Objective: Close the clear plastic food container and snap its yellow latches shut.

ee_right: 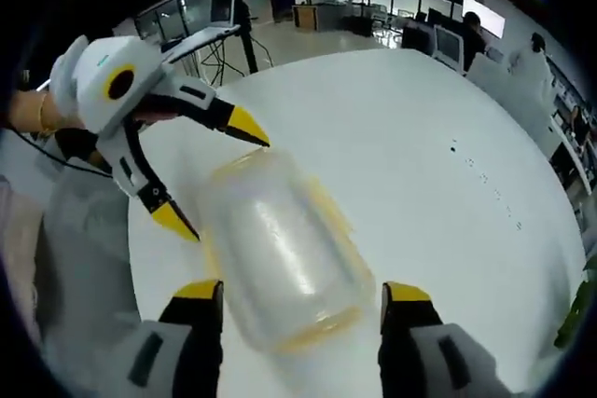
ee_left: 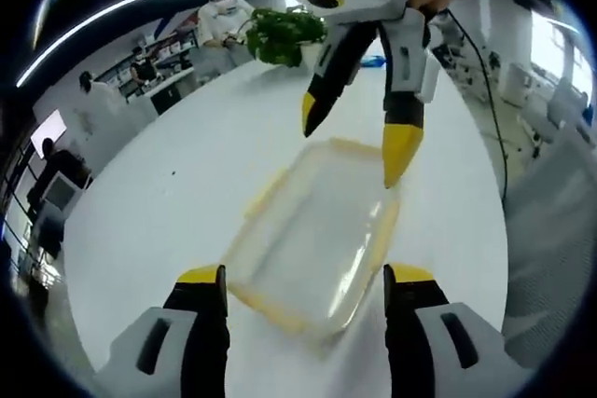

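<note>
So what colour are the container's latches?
Yellow, on the edges of the clear container; clearest in the right gripper view.

Bright, even overhead strip lighting [ee_left: 112, 16], soft table [ee_right: 420, 137] glare, fisheye-warped edges

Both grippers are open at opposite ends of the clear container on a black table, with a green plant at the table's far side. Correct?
Not quite: the table is white, not black, as the left gripper view shows. The rest holds: the left gripper and right gripper stand open at opposite ends of the clear container, and the green plant sits at the far side.
</note>
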